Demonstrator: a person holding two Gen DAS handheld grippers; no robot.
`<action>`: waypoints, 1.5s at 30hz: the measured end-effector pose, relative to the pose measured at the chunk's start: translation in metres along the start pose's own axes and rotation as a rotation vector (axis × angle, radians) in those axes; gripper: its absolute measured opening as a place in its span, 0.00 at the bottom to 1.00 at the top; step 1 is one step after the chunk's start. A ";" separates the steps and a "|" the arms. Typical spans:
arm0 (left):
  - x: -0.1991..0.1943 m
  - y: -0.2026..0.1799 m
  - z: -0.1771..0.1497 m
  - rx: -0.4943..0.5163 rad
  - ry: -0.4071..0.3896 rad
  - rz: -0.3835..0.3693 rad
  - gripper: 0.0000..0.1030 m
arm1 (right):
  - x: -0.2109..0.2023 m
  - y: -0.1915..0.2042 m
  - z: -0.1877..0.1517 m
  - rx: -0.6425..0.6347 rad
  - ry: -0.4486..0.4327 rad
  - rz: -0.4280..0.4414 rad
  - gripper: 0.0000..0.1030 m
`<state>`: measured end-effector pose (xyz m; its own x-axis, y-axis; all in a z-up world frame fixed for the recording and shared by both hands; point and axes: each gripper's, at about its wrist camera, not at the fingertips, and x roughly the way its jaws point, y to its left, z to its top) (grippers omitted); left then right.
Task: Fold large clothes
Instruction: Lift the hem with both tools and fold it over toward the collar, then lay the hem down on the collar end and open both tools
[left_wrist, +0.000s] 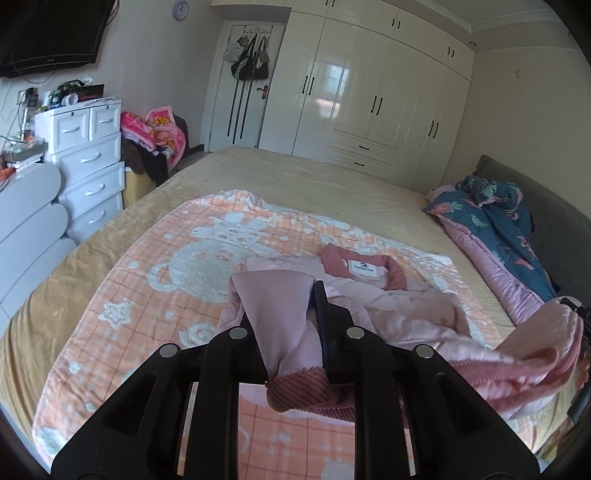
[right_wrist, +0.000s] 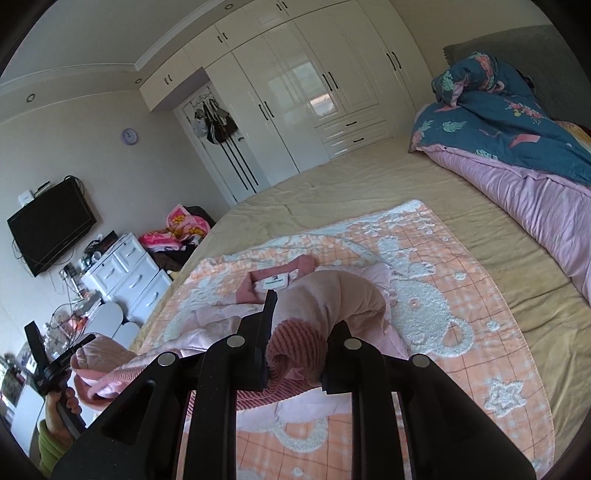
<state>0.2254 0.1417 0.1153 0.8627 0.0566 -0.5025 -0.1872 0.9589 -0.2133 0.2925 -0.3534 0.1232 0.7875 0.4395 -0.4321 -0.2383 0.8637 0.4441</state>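
A pale pink jacket (left_wrist: 399, 306) with darker pink ribbed collar (left_wrist: 362, 271) and hem lies on an orange-and-white bear blanket (left_wrist: 155, 280) on the bed. My left gripper (left_wrist: 284, 317) is shut on the jacket's lower corner and holds the ribbed hem (left_wrist: 299, 391) lifted above the blanket. My right gripper (right_wrist: 299, 328) is shut on the other lower corner (right_wrist: 325, 306), also lifted. The collar with its white label (right_wrist: 275, 282) lies flat beyond. The right gripper shows at the right edge of the left wrist view (left_wrist: 576, 310), and the left gripper at the left edge of the right wrist view (right_wrist: 62, 363).
The bed has a beige cover (left_wrist: 295, 173). A rolled blue floral and pink quilt (right_wrist: 517, 129) lies along the grey headboard (left_wrist: 554, 206). White drawers (left_wrist: 88, 162), a chair with pink blankets (left_wrist: 155, 133), a wall TV (right_wrist: 50, 225) and white wardrobes (left_wrist: 369, 88) stand around.
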 end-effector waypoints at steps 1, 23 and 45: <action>0.003 0.000 0.001 0.001 -0.003 0.007 0.11 | 0.004 -0.002 0.002 0.004 0.000 -0.004 0.17; 0.068 -0.006 0.012 -0.002 -0.018 0.074 0.11 | 0.087 -0.030 0.030 0.075 0.060 -0.075 0.17; 0.107 -0.007 0.023 -0.010 -0.019 0.045 0.11 | 0.086 -0.025 0.029 0.149 -0.082 0.088 0.82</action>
<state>0.3300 0.1471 0.0820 0.8619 0.1047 -0.4961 -0.2304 0.9525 -0.1993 0.3824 -0.3441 0.0980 0.8122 0.4850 -0.3241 -0.2264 0.7741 0.5911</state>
